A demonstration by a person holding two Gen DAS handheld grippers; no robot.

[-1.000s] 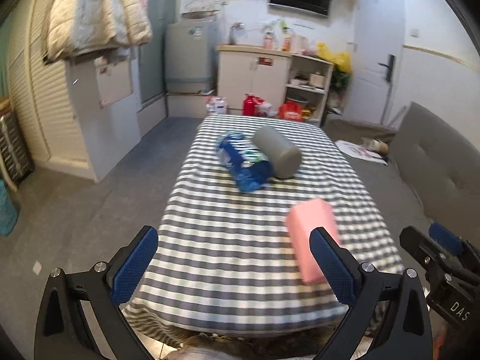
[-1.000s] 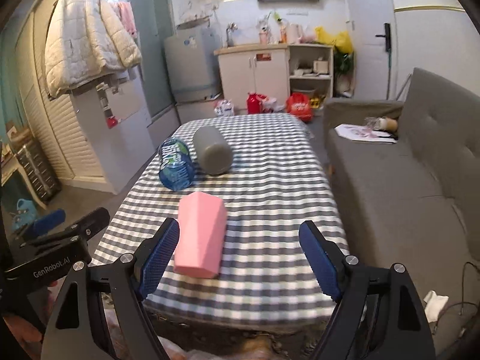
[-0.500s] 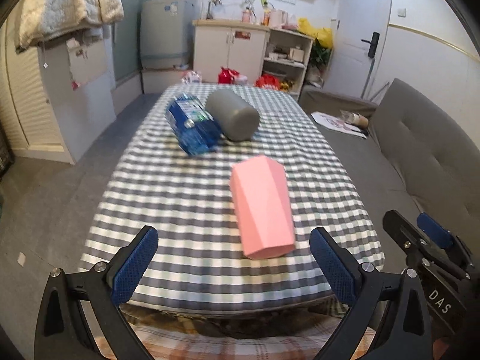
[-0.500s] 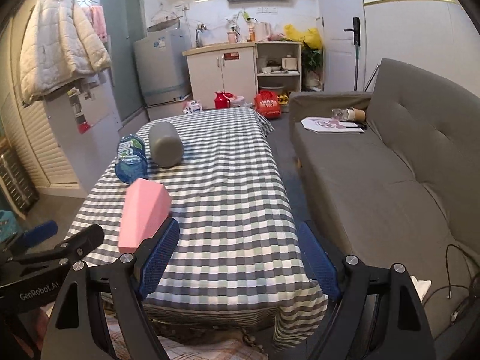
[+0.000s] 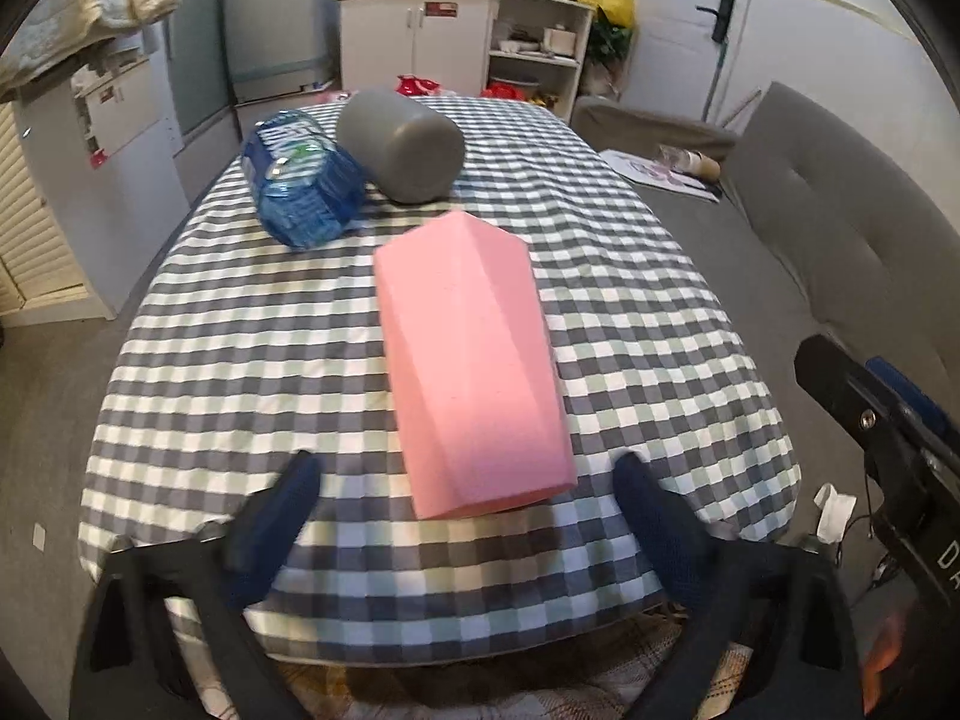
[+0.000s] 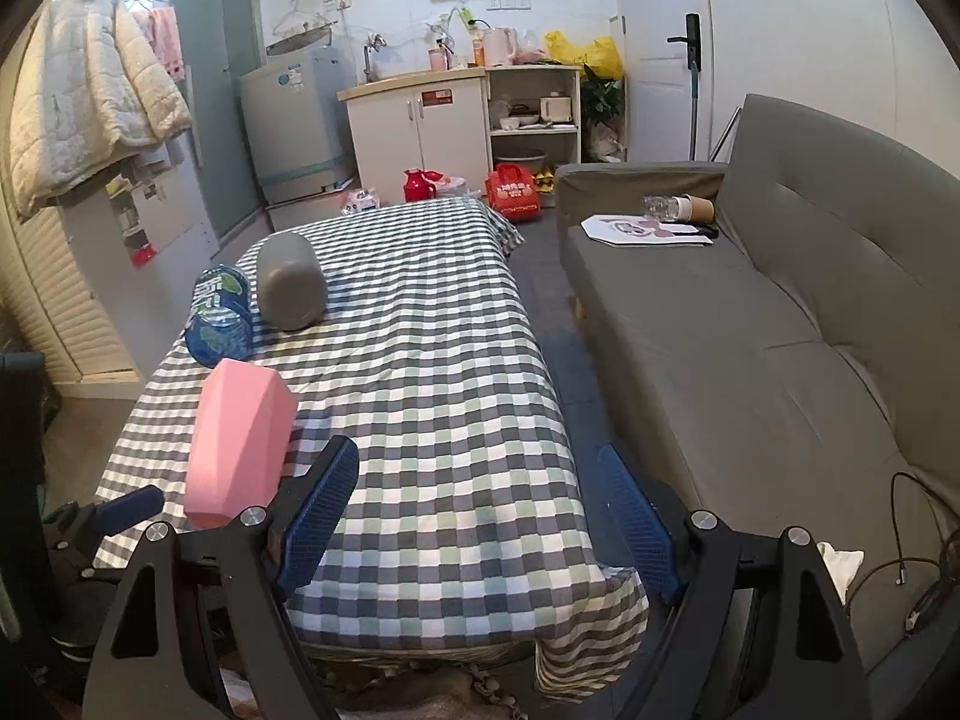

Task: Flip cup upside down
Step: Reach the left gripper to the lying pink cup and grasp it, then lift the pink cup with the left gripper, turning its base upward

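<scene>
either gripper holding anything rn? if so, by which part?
Nothing is held. The left gripper is open, lined up with the near end of the pink cup lying on its side; the right gripper is open over the tablecloth.

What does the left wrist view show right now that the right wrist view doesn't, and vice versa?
Left wrist only: the pink cup lying on its side, centred ahead of the open left gripper.

Right wrist only: the sofa seat, with the open right gripper facing bare tablecloth.

Both: pink cup, grey cup and water bottle, all lying down.
</scene>
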